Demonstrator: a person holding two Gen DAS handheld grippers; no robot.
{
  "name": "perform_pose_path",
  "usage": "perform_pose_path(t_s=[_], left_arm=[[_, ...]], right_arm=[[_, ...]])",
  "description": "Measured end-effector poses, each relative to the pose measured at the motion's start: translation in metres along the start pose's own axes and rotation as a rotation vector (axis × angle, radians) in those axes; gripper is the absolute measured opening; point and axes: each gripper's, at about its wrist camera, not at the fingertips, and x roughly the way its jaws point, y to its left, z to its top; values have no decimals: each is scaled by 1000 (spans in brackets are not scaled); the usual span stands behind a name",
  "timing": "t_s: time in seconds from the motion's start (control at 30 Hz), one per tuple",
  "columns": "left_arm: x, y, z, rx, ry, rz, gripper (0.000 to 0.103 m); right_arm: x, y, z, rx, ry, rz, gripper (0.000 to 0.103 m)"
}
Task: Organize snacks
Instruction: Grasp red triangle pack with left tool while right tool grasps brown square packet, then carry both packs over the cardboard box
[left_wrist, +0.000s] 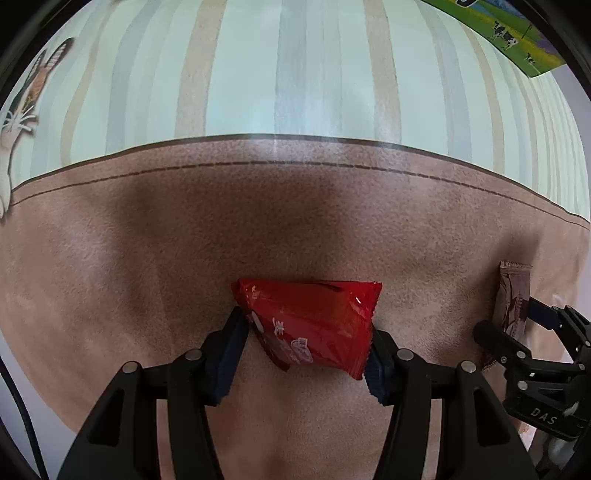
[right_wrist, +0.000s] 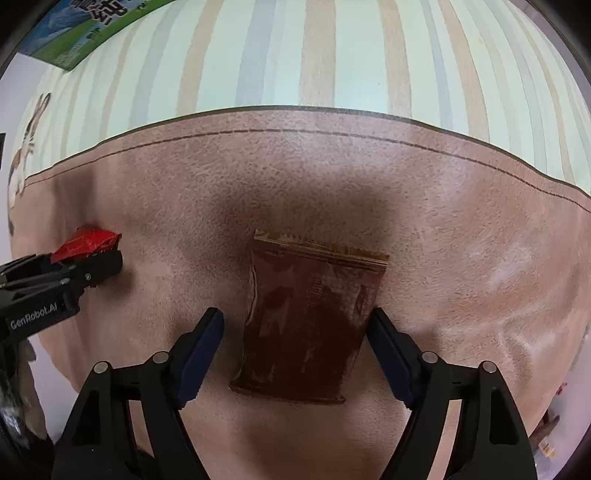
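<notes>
Down on the brown leather-look band of the tablecloth (left_wrist: 110, 258), both grippers point at snack packets. Seen from the left wrist, the left gripper (left_wrist: 308, 350) has its blue-padded fingers (left_wrist: 231, 350) clamped on either side of a red snack packet (left_wrist: 314, 321), which sits tilted between them, its crimped edge against the right-hand pad. Seen from the right wrist, the right gripper (right_wrist: 295, 354) straddles a brown snack packet (right_wrist: 306, 325) lying flat on the brown band; its fingers (right_wrist: 201, 350) stand apart, the left pad clear of the wrapper, the right pad just beside or touching its edge, which cannot be told. From that same view the red packet lies well to the left of the brown one. Beyond the brown band the cloth turns to pale stripes (right_wrist: 314, 55), with a rabbit print (left_wrist: 22, 110) at its left edge and a green-and-blue carton (right_wrist: 81, 33) far off on the stripes
</notes>
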Motion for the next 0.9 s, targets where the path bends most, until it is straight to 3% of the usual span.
perform_pose_path(t_s=[0.17, 0.23, 0.27, 0.4, 0.43, 0.7, 0.9], left_arm=[[3, 15, 7, -9, -5, -34, 54], [-1, 17, 10, -1, -17, -34, 49], [-5, 32, 4, 0, -23, -32, 47], [-5, 30, -3, 0, -31, -42, 45], [-14, 45, -2, 4, -31, -41, 44], [-31, 48, 8, 15, -12, -48, 44], [-45, 49, 9, 17, -17, -78, 44]], right_arm=[[13, 22, 11, 20, -15, -30, 83], [19, 22, 8, 21, -27, -48, 80], [21, 24, 7, 19, -30, -57, 76], [20, 21, -12, 34, -51, -72, 63], [20, 19, -12, 40, -53, -71, 63], [13, 16, -14, 62, -61, -66, 61], [-5, -1, -13, 123, -91, -4, 60]])
